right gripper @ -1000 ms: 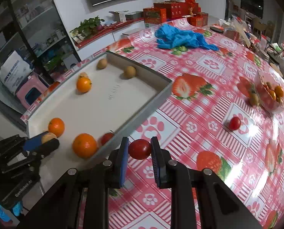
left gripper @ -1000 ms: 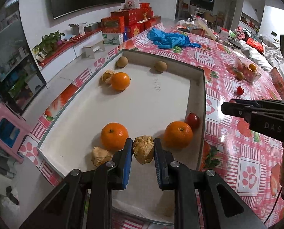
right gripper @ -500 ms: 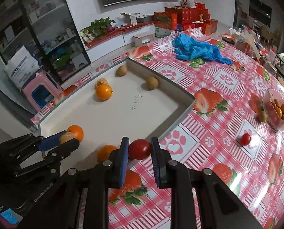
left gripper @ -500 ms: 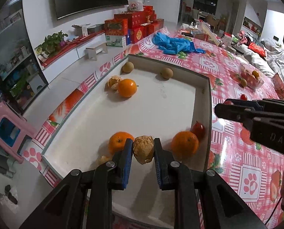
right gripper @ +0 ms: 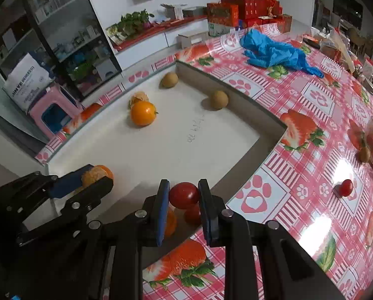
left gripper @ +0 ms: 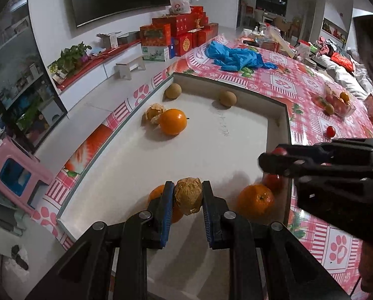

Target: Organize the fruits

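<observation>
My left gripper is shut on a papery husk fruit and holds it above the near end of the white tray. My right gripper is shut on a red tomato over the tray's near right corner. Below lie an orange, a second orange partly hidden by my left fingers, and another tomato. At the far end sit an orange, a husk fruit and two brown round fruits.
A loose tomato lies on the red patterned tablecloth to the right. A clear bag of fruit lies further right. Blue gloves lie beyond the tray. A pink stool stands on the floor at left.
Both grippers have risen and moved forward with their fruit. The right gripper with the tomato has come from over the tablecloth to over the tray's near right corner.
</observation>
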### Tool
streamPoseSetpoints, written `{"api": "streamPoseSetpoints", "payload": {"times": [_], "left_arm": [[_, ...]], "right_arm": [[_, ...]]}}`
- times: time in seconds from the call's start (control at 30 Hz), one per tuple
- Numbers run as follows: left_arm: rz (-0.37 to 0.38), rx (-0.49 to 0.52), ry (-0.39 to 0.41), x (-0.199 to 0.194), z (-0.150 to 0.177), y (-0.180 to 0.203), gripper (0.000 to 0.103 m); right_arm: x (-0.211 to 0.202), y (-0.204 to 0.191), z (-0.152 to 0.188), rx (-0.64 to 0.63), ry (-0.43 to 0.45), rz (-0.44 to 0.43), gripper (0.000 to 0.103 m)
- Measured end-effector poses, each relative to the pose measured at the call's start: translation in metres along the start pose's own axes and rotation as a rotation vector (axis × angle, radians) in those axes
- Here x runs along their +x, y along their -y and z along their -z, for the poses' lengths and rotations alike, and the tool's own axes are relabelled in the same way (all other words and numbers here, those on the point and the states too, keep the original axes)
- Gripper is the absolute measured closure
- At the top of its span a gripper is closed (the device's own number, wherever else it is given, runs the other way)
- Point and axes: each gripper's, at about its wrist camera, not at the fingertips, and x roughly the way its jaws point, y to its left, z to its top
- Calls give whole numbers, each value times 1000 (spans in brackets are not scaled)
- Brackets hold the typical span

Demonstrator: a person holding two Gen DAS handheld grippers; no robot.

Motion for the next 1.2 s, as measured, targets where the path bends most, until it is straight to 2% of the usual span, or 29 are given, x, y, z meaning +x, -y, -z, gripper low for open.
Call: {"api": "streamPoseSetpoints", "payload": {"times": [0.1,0.17,0.23,0.27,0.3,0.33,0.37,0.4,0.47,0.6,0.77,0.8,0.87,1.07,1.2], "left_arm": [[-3,1,-2,0,-1,0,80],[-3,6,-4,1,-1,1,80],[-1,11,-6,2,-2,2,79],[-1,13,-7,2,-1,2,79],[-3,16,-9,2,-2,3,75],[-5,18,-8,2,-1,4,65],[-12,14,-4,1,-2,4,31],[-33,5,20,-3,-1,4,10],[-44,5,67,-11,-1,4,9],[-38,22,41,-9,-3,6,9],[-25,-3,-16,-4,-2,3,9],[-23,-6,-20,-4,-1,3,8],[-31,-12,-29,-4,1,2,0],[-64,19,-60,-2,5,6,0],[-63,25,-50,-4,8,7,0]], "right_arm": [[3,-1,-1,2,-11,-4,71],[1,-1,-3,0,-7,-2,49],[-2,-2,-4,-1,5,6,35],[-4,-2,-4,-2,11,8,34],[-5,-2,-5,-2,13,6,34],[-6,-2,-6,-1,12,5,33],[-6,-2,-6,1,11,6,31],[-7,-2,-6,3,12,9,30],[-10,0,-6,6,15,11,24],[-12,1,-6,20,5,19,23],[-15,1,-5,21,-2,32,16],[-15,0,-5,20,-8,35,14],[-13,0,-5,16,-33,35,1],[-16,-4,-2,-9,-25,69,0],[-18,-6,0,-29,-28,89,0]]}}
